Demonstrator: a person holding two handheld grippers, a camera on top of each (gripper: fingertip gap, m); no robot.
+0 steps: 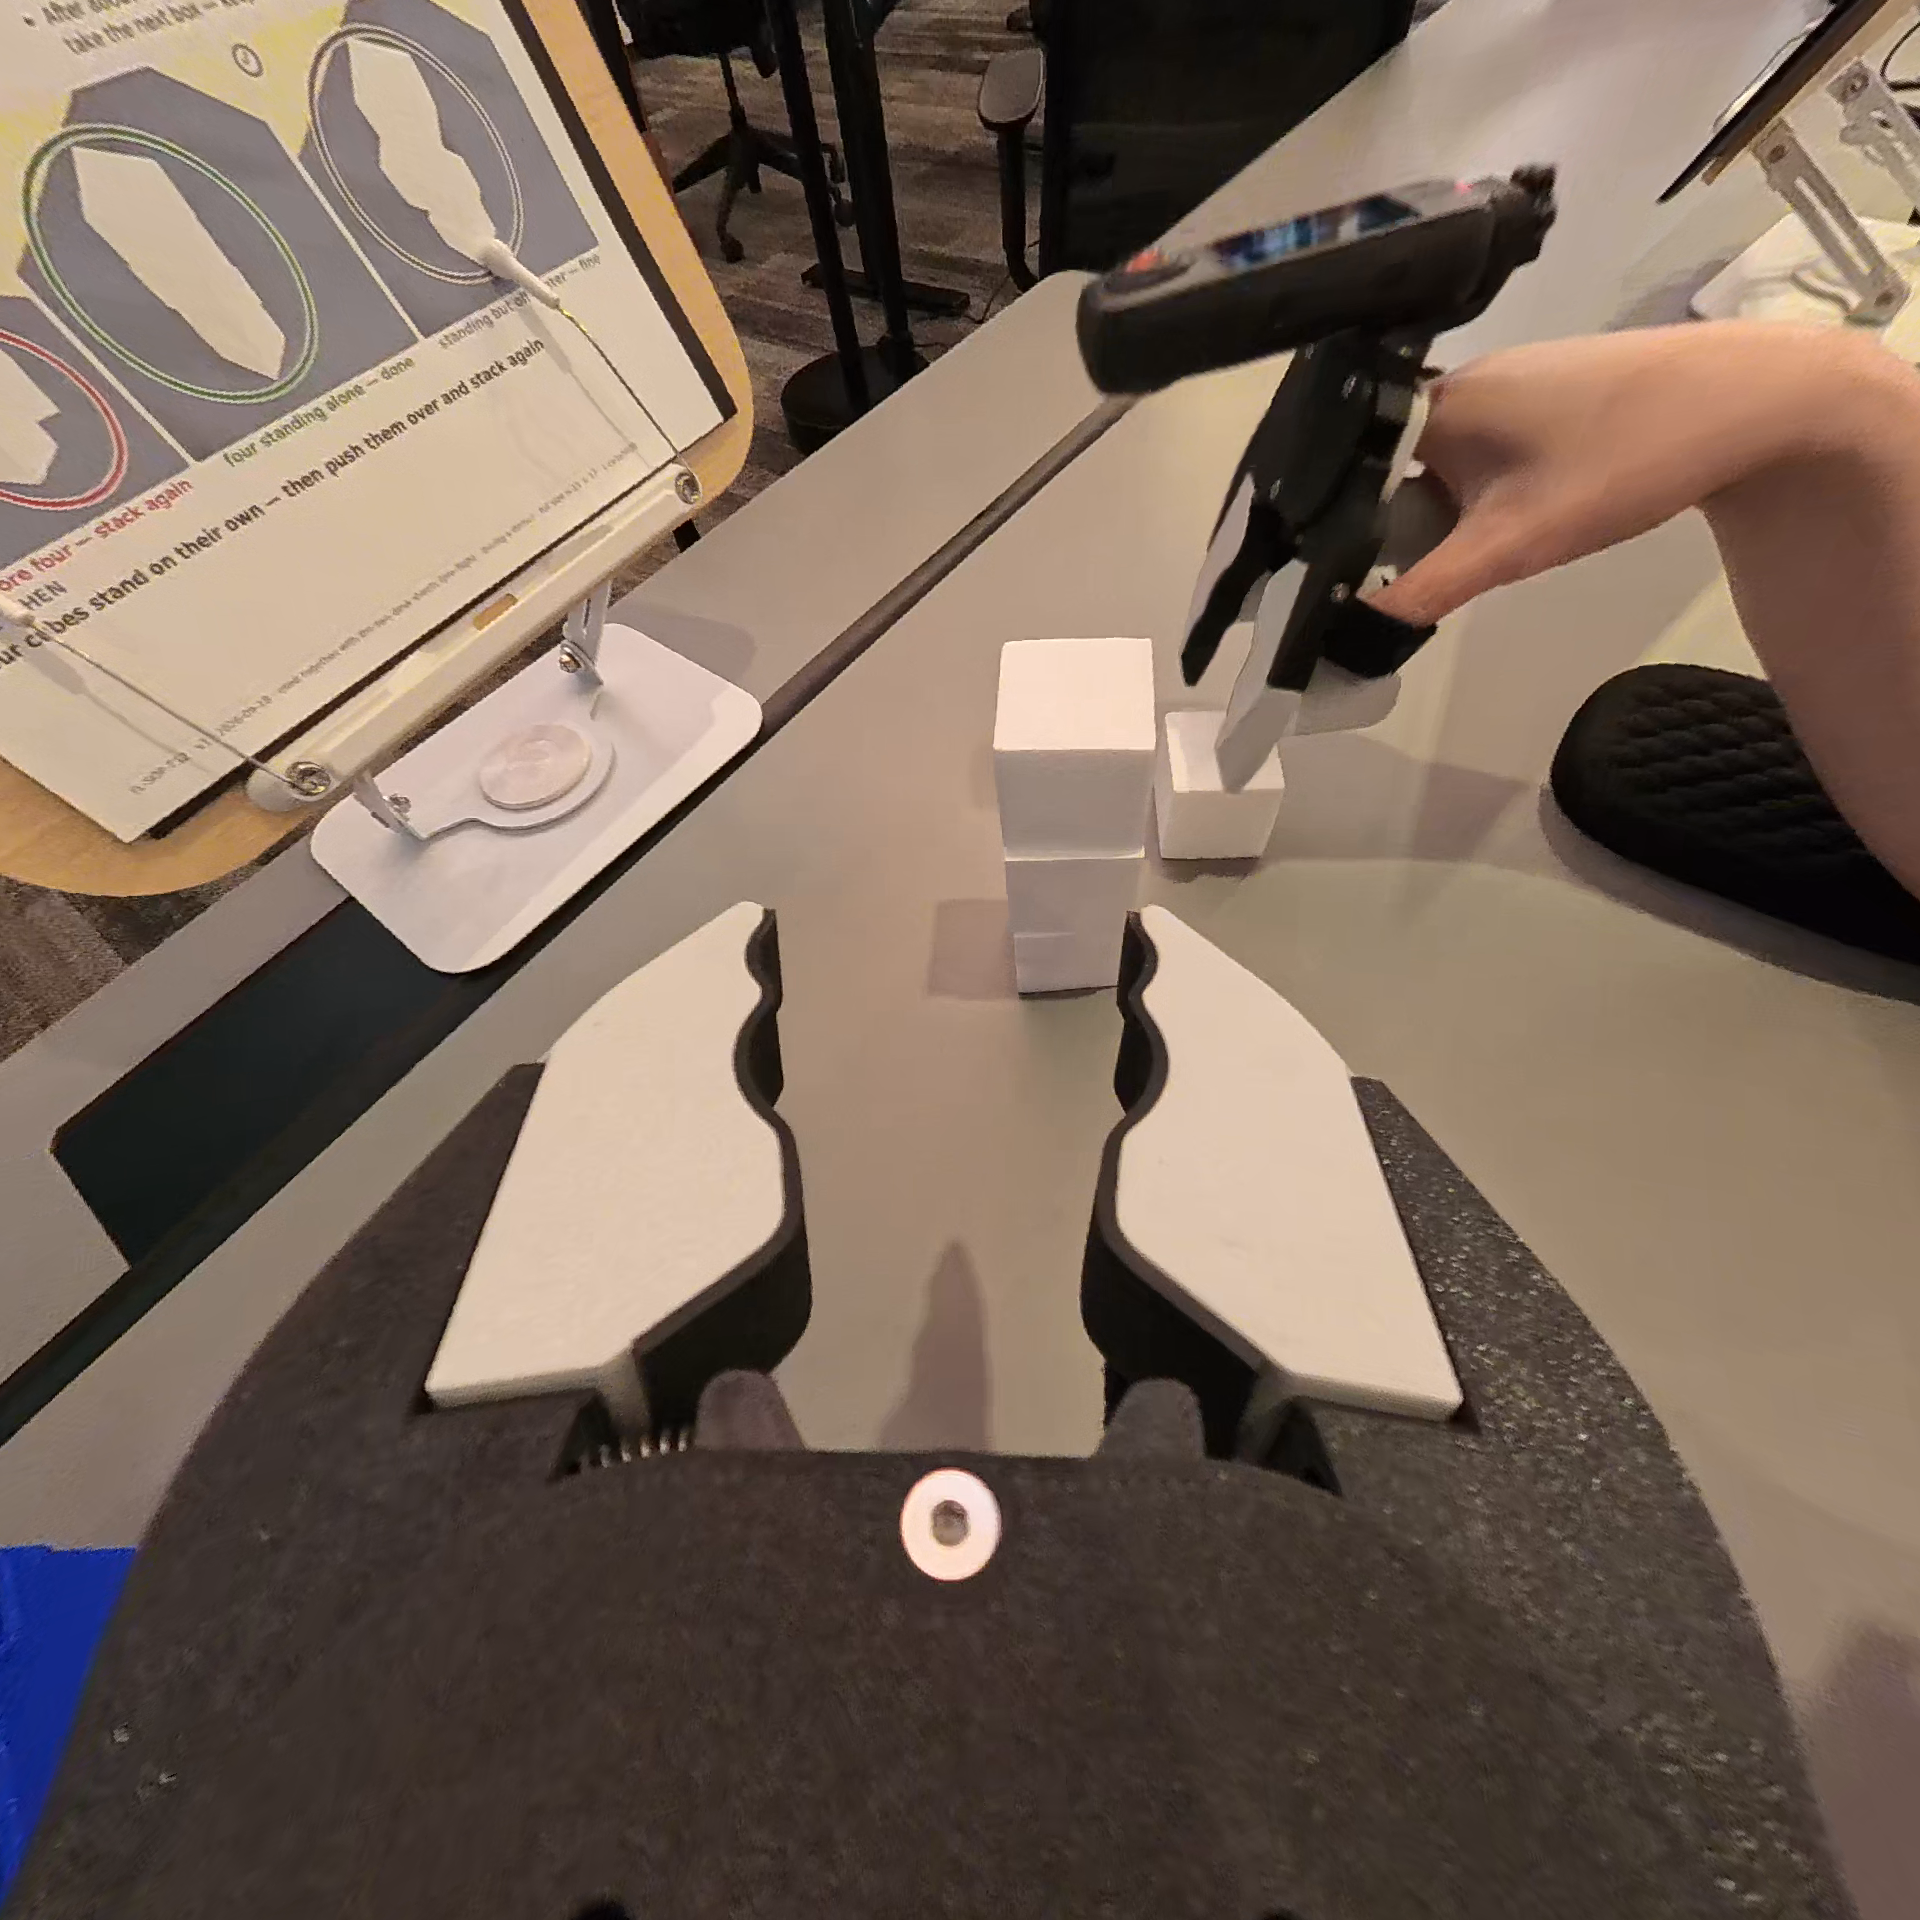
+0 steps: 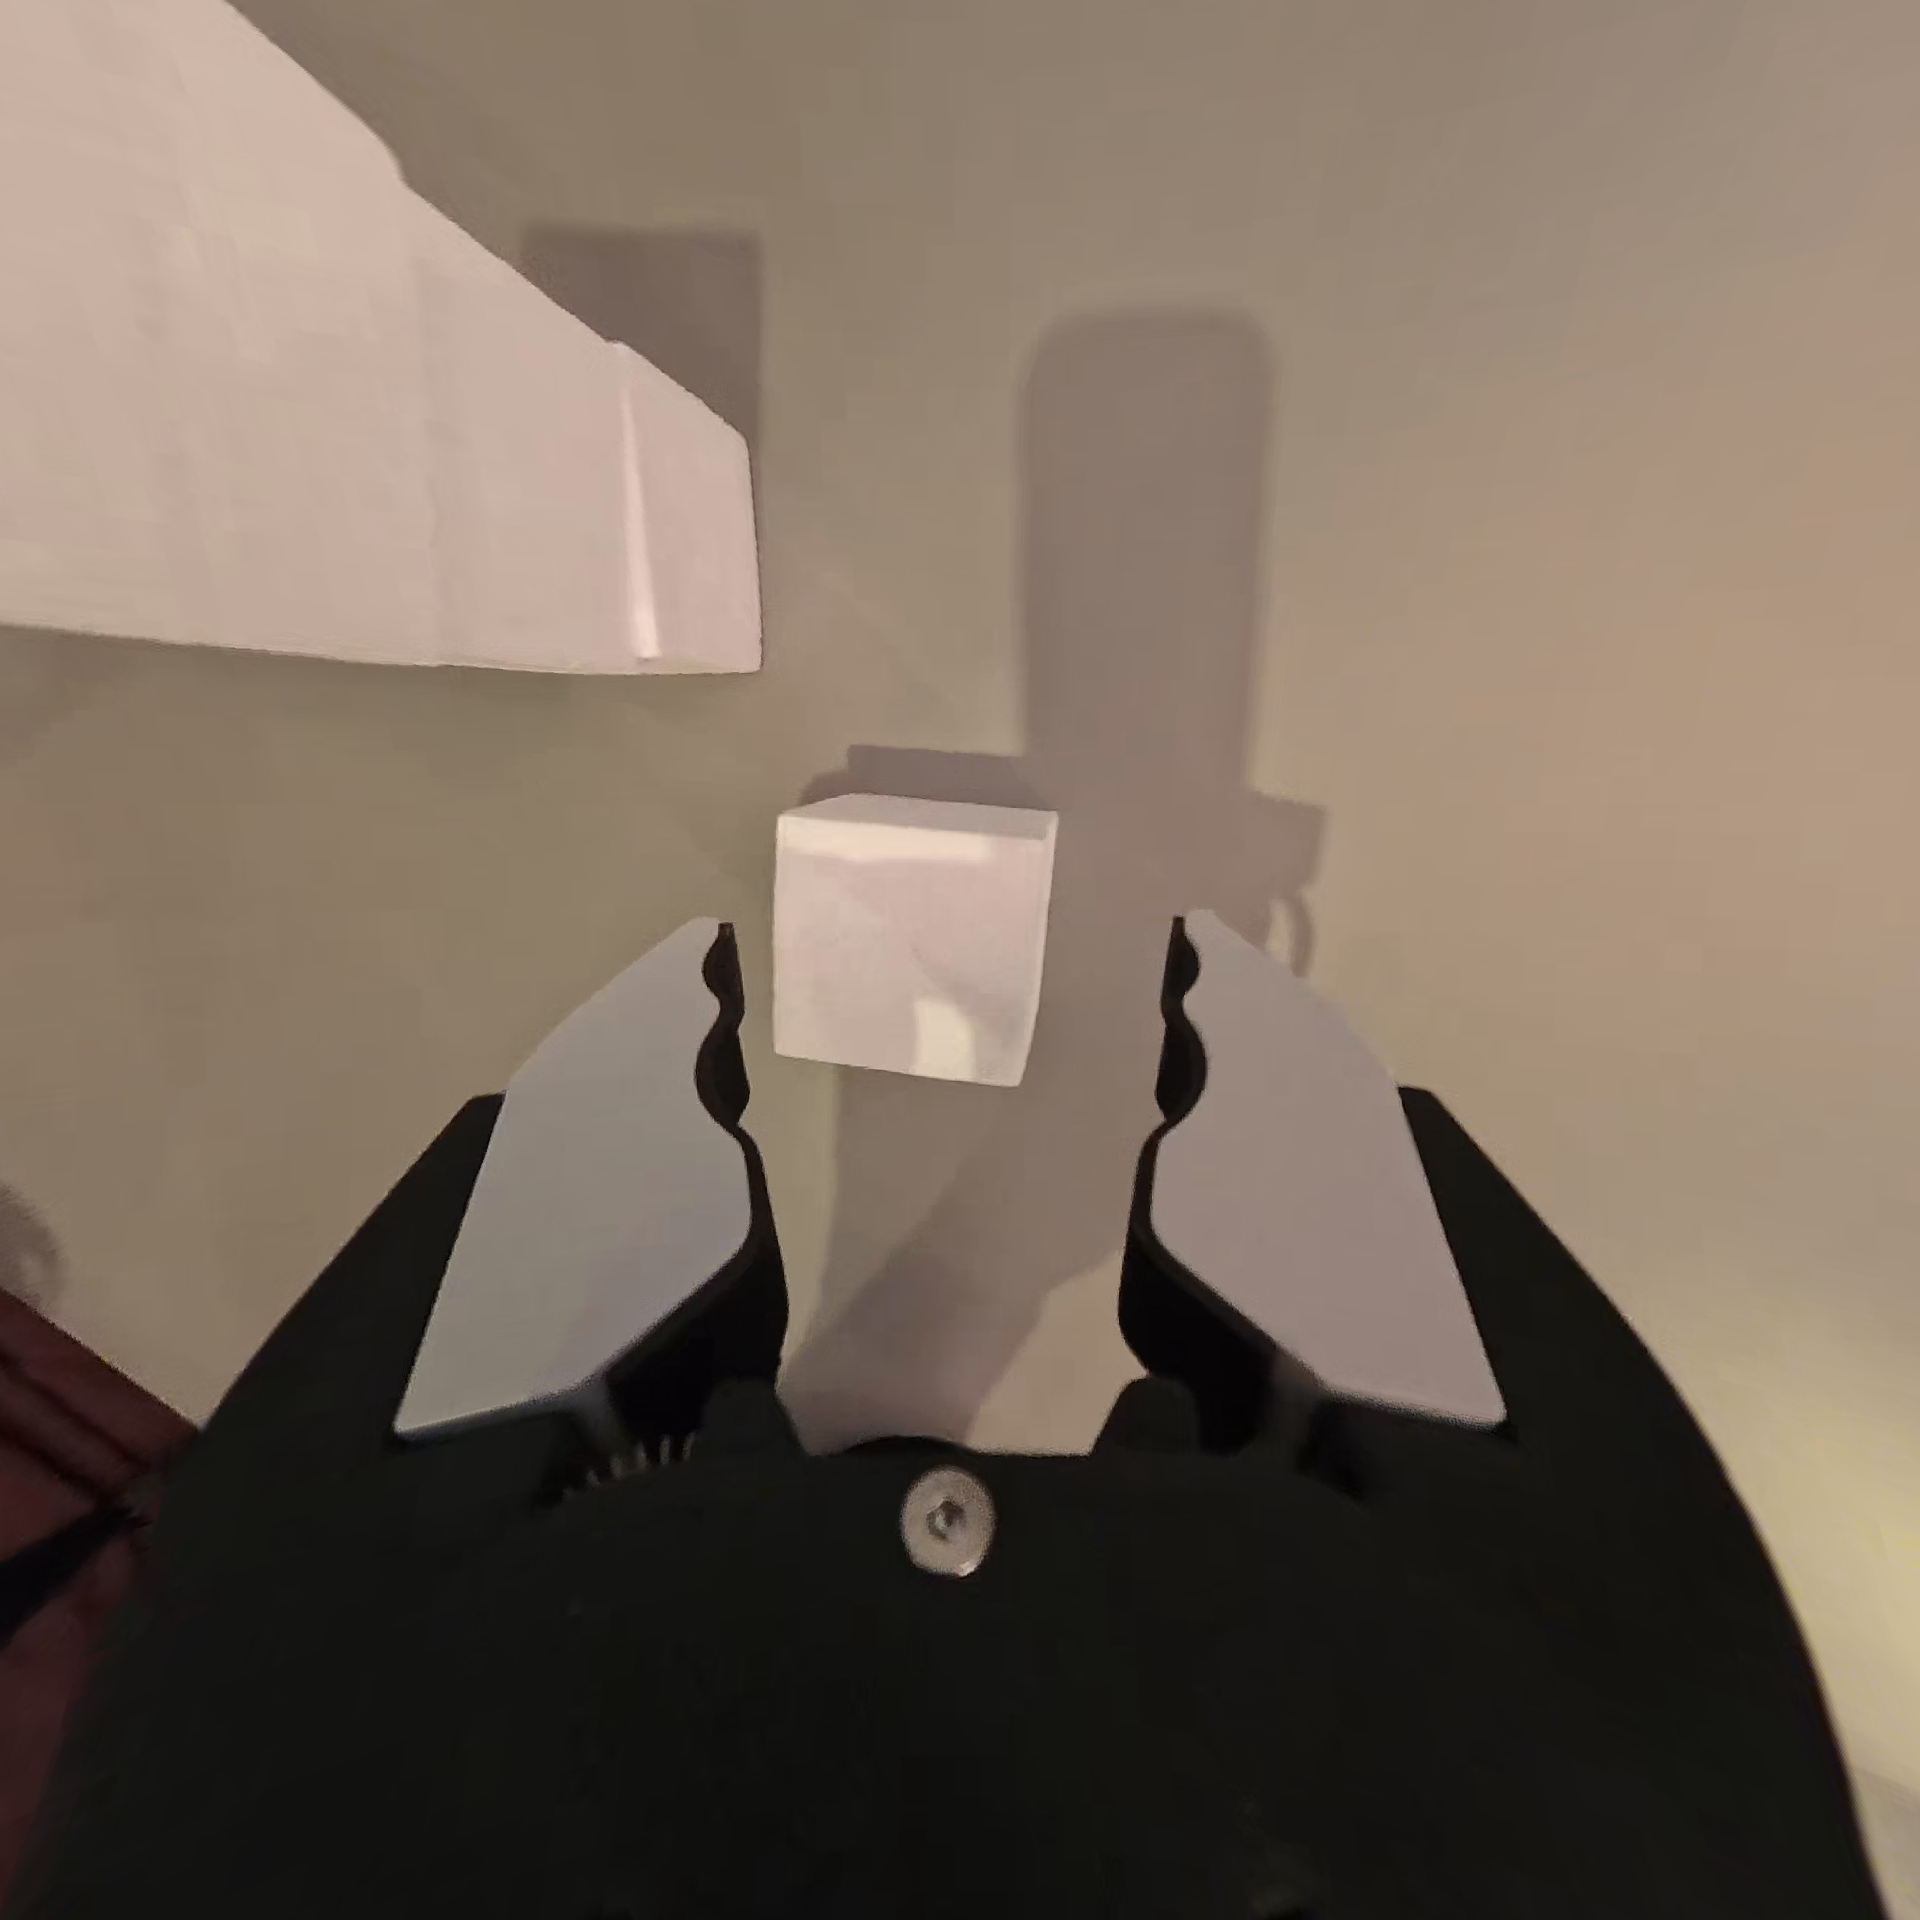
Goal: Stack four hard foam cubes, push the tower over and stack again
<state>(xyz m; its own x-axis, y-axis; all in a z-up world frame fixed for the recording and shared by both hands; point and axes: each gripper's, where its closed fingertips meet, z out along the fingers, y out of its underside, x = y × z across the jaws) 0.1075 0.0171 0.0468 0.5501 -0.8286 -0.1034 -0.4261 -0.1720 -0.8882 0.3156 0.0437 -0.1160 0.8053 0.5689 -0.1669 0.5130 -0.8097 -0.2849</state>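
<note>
Spanning grey table [image 1: 1351, 1143]; office chairs [image 1: 1143, 114] behind.

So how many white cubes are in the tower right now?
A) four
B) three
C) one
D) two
B: the left wrist view shows the tower three foam cubes high, while the fourth cube sits alone on the grey table beside it, under the open right gripper.
</note>
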